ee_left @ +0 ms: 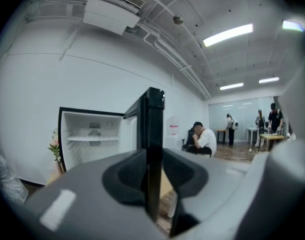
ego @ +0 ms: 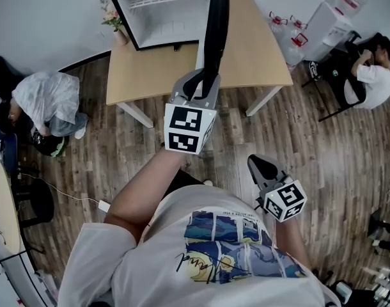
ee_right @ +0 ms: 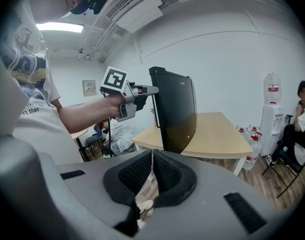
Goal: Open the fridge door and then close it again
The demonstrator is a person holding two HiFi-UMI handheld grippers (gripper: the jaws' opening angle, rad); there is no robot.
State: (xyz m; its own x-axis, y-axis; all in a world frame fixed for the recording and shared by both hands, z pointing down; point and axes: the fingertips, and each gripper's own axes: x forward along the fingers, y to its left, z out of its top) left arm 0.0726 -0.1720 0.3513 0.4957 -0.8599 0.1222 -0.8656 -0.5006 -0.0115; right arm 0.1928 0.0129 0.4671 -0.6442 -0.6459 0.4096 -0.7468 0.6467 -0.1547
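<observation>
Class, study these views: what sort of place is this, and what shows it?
Likely an office or lab workroom: a fridge sits on a table, a water dispenser stands by the wall, and strip lights line the ceiling.

No legible text or labels

The top edge crops the fridge (ego: 163,24).

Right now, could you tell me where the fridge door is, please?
In the head view the door stands open at top centre, just right of the fridge and above the table. Its near edge is gripped in the left tongs.
</observation>
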